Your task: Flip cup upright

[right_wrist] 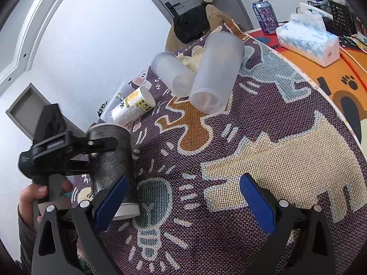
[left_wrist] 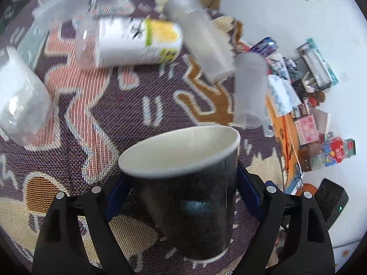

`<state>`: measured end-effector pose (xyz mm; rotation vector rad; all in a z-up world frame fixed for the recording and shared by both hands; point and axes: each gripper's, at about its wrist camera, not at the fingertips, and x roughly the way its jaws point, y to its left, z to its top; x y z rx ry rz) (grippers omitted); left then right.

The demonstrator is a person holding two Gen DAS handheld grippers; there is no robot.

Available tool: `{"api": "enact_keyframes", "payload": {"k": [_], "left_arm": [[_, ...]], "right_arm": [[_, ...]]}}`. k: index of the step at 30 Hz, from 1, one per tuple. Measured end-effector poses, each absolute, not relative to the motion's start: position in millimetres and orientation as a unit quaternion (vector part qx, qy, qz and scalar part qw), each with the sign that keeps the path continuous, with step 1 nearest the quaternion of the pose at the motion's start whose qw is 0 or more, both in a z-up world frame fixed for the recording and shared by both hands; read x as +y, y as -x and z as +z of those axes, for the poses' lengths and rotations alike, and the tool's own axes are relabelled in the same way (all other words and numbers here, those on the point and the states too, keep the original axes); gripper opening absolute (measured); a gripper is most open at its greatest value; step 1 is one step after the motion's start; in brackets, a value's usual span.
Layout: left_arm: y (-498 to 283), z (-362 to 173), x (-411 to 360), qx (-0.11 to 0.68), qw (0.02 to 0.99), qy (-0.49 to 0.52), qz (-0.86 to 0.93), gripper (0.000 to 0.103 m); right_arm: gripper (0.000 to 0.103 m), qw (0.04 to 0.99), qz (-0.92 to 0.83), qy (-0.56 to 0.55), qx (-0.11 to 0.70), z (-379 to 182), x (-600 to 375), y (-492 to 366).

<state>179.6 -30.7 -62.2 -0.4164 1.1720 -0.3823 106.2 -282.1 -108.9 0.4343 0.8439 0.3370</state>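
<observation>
A black paper cup with a white inside is held between the blue pads of my left gripper, which is shut on its wall. Its open rim faces away from the camera. In the right wrist view the same cup is held above the woven mat, white rim pointing down toward the mat, with the left gripper clamped on it. My right gripper is open and empty over the mat, beside the cup.
Two frosted plastic cups lie on their sides on the mat. A white and yellow cup lies beyond them. A clear cup lies at the left. A tissue pack and a can stand on the orange table.
</observation>
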Motion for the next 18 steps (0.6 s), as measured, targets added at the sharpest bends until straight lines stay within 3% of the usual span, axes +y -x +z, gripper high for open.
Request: {"api": "enact_keyframes", "payload": {"k": [8,18], "left_arm": [[-144.8,-3.1,-56.0,0.453,0.87,0.085,-0.174,0.081],[-116.7,22.9,-90.1,0.379,0.911,-0.01,-0.164,0.081]], "right_arm": [[0.095,0.886,0.152,-0.199,0.389,-100.1,-284.2,-100.7],[0.095,0.901,0.131,-0.186,0.37,-90.7,-297.3,-93.5]]}}
